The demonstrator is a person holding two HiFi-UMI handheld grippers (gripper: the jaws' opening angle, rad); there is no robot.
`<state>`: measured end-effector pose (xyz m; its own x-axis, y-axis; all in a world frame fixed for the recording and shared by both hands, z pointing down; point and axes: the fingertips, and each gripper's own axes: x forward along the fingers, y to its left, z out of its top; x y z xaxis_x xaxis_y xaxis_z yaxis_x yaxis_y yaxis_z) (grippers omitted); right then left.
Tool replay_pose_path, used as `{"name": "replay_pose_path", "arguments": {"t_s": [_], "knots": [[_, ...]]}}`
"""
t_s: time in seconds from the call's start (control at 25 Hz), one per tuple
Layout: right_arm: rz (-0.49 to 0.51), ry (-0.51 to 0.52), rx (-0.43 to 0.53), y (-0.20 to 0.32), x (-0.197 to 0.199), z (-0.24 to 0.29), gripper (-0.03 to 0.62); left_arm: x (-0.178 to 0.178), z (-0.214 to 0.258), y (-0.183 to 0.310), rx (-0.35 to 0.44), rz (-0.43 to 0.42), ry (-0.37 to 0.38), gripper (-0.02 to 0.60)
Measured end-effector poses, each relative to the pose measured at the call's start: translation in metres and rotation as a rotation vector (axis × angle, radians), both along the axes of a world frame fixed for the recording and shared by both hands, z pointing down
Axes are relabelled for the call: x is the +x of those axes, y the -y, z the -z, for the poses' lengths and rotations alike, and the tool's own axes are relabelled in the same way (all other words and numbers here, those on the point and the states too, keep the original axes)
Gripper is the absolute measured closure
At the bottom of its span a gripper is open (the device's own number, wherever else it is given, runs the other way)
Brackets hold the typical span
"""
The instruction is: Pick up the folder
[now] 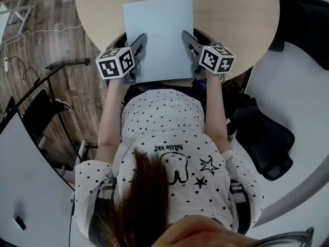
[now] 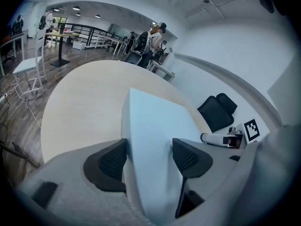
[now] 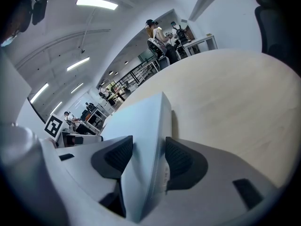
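Round, pale wood surface: lies ahead of and beneath both hand-held grippers, and its near rim runs just behind their jaws.

Person in a dotted shirt: sits directly behind the two hand-held grippers, with one forearm reaching forward to each.

Black office chair: stands on the floor behind and to the outer side of the right hand-held gripper, well apart from it.

Pale blue folder: lies on the surface between the two hand-held grippers. Its long sides run forward from them and its near edge is at the surface's rim.

Left hand-held gripper: set at the folder's near left corner and angled forward and down. In the left gripper view the folder's left margin rises between the jaws, and both dark ribbed pads lie against it, so the jaws hold the folder at a wide spacing.

Right hand-held gripper: set at the near right corner, mirroring the left. In the right gripper view the folder's right edge fills the gap, one pad on its broad face and the other on its narrow side, so it too grips the folder.

Marker cubes: one on the left and one on the right, each behind its own jaws.
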<state>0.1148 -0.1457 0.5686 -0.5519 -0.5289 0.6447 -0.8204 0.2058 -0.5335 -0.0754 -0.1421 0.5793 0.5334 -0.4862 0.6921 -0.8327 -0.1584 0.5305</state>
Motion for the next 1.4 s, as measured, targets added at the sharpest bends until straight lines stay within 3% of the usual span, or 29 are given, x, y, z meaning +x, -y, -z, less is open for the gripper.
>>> {"name": "replay_pose_path", "arguments": {"t_s": [0.4, 1.4], "knots": [[0.006, -0.007, 0.084, 0.007, -0.002, 0.019, 0.384, -0.001, 0.017, 0.002, 0.046, 0.020, -0.004, 0.281], [0.025, 0.015, 0.258, 0.003, -0.006, 0.082, 0.385, -0.009, 0.105, 0.011, 0.294, 0.072, -0.031, 0.281]]}}
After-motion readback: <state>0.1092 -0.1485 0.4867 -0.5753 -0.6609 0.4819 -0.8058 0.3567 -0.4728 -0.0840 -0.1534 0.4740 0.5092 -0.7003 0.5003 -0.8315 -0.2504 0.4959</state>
